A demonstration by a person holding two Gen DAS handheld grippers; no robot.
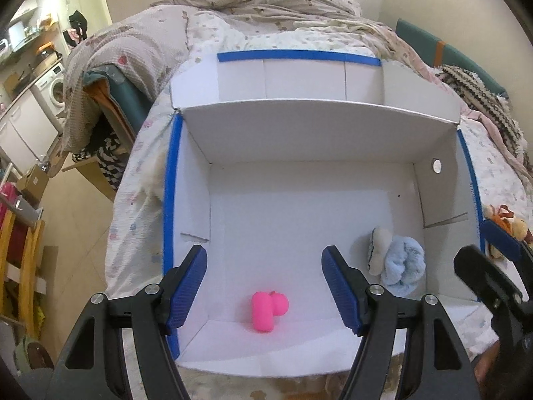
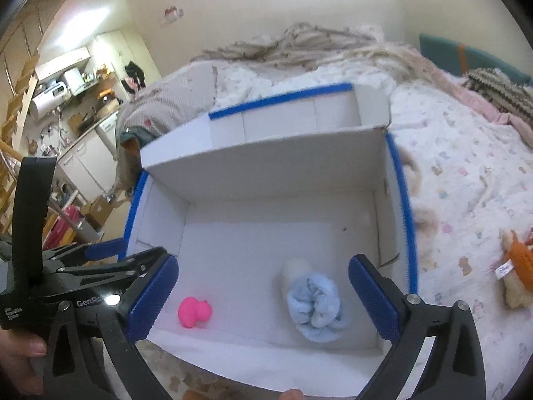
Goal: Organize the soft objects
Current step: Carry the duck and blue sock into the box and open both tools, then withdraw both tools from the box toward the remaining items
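Note:
A white cardboard box (image 1: 299, 133) with blue taped edges stands open on the bed; it also shows in the right wrist view (image 2: 266, 166). Inside lie a pink soft toy (image 1: 268, 310) (image 2: 194, 311), a rolled light-blue towel (image 1: 403, 265) (image 2: 316, 305) and a cream plush piece (image 1: 378, 248) behind it. My left gripper (image 1: 265, 286) is open and empty above the pink toy. My right gripper (image 2: 263, 296) is open and empty above the box's front, between the toy and the towel. An orange and tan plush toy (image 2: 514, 276) lies on the bedsheet right of the box.
A rumpled blanket (image 1: 266, 3) is heaped at the bed's far end. A knitted striped throw (image 1: 483, 96) lies at the right. The bed's left edge drops to the floor, with a wooden rack (image 1: 23, 266) and kitchen units (image 1: 43, 100) beyond.

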